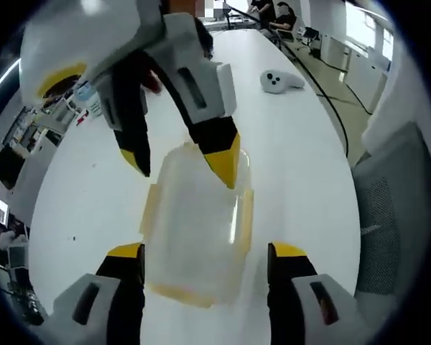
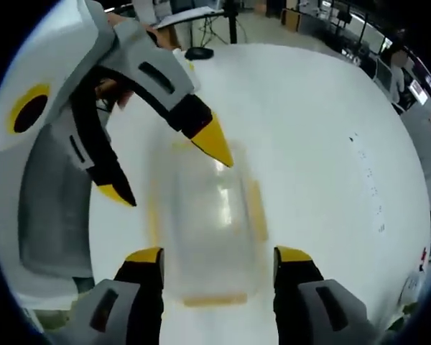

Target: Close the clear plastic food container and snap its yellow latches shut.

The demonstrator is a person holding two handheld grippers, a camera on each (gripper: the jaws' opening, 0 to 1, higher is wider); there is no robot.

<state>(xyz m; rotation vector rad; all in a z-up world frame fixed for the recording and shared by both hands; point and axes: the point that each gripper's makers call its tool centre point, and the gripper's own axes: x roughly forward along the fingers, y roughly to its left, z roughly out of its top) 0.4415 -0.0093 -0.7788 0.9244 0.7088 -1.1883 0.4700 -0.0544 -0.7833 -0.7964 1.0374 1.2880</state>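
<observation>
A clear plastic food container (image 1: 197, 223) sits on the white table (image 1: 302, 158), its lid lying on top. Yellow latches (image 1: 247, 213) flare out along its sides. My left gripper (image 1: 207, 253) is open, one jaw on each side of the container's near end. The right gripper (image 1: 183, 164) reaches in from above, open, its yellow tips over the far end. In the right gripper view the blurred container (image 2: 205, 215) lies between my open right gripper (image 2: 220, 256) jaws. The left gripper (image 2: 169, 171) comes in from the upper left, one tip touching the lid's far edge.
A white handheld controller (image 1: 280, 80) lies farther down the table. A grey chair (image 1: 395, 208) stands past the table's right edge. A dark stand base (image 2: 200, 52) sits at the far end in the right gripper view, and people sit at desks beyond.
</observation>
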